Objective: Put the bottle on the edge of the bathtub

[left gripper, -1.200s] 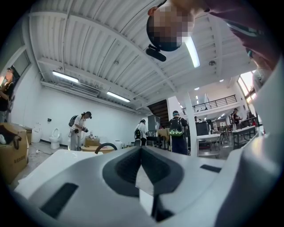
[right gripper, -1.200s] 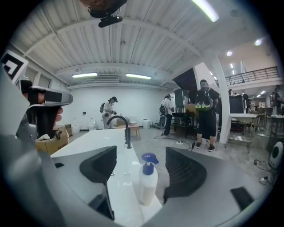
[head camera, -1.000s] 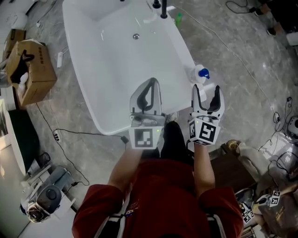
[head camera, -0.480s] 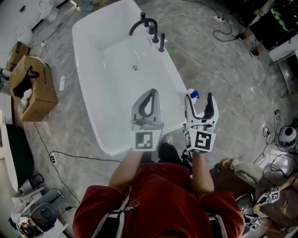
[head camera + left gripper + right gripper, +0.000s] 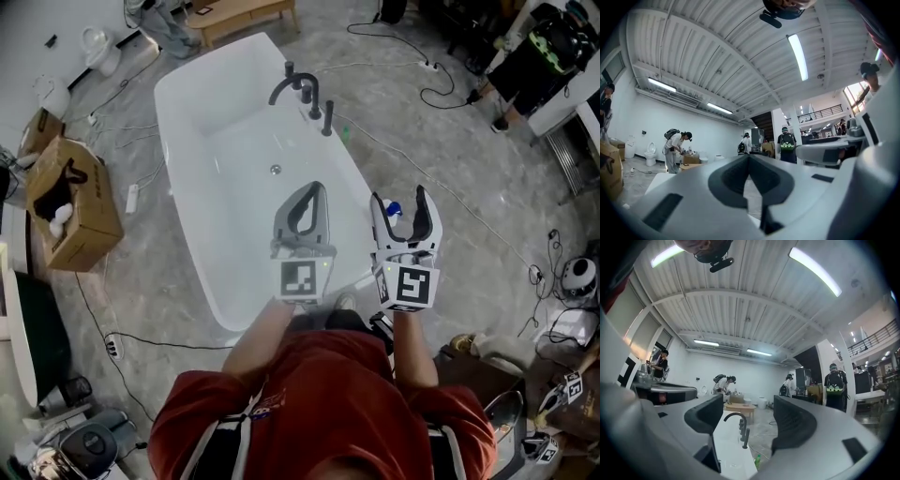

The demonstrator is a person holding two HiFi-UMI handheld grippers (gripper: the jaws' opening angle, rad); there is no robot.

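The white bathtub (image 5: 187, 112) runs from the top of the head view to its middle. A white bottle with a blue cap (image 5: 394, 208) stands at the tub's near right edge, and from above it shows in the gap of my right gripper (image 5: 400, 197). That gripper is open and empty, held level well above the bottle. In the right gripper view the right gripper (image 5: 747, 416) holds nothing and the bottle is hidden below. My left gripper (image 5: 315, 187) hovers over the tub's near end, its jaws shut on nothing, as the left gripper view (image 5: 749, 157) also shows.
A black faucet (image 5: 300, 89) stands on the tub's far right rim, also in the right gripper view (image 5: 736, 420). A small green bottle (image 5: 344, 133) lies on the floor beside it. A cardboard box (image 5: 70, 211) sits left of the tub. Cables cross the floor. People stand far off.
Both grippers have lifted and drawn back toward me, and the view now takes in the whole tub. The bottle stays at the tub's edge. Neither gripper's jaws have changed.
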